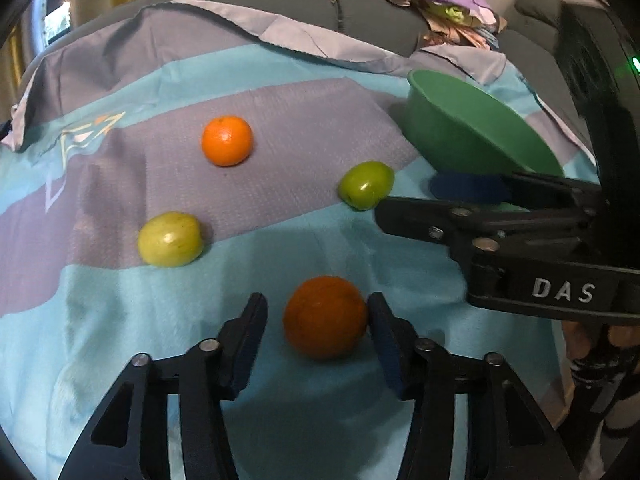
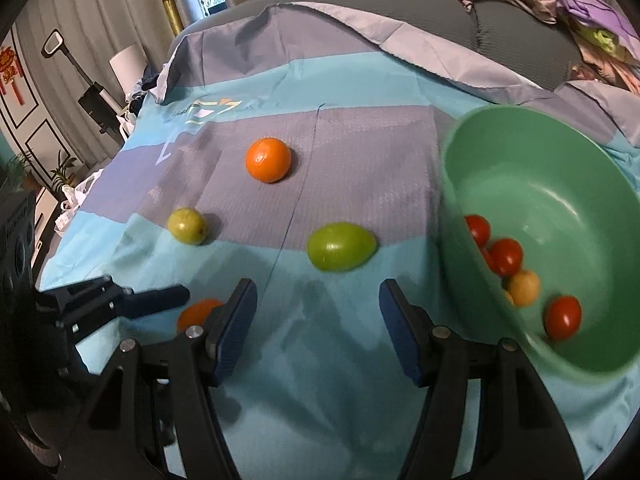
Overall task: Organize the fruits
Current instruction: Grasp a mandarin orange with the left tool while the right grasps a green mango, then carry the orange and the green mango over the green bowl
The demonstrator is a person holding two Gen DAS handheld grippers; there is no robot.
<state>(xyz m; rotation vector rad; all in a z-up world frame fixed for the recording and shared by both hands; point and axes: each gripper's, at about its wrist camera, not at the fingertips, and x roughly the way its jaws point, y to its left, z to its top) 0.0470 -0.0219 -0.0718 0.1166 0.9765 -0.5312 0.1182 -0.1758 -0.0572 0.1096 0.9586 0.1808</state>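
While my left claw (image 1: 316, 320) straddles the near orange (image 1: 325, 316), half open, nothing gripped | centre it, squeeze gently | right claw (image 2: 318, 304) empty, agape

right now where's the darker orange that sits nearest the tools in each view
Left wrist view: the darker orange lies low in the centre, between the left tool's fingers, touching the right-hand one.
Right wrist view: darker orange at lower left, mostly hidden behind the right tool's left finger, under the left tool's tip.
Shared landmark: the green bowl, at the right in both.
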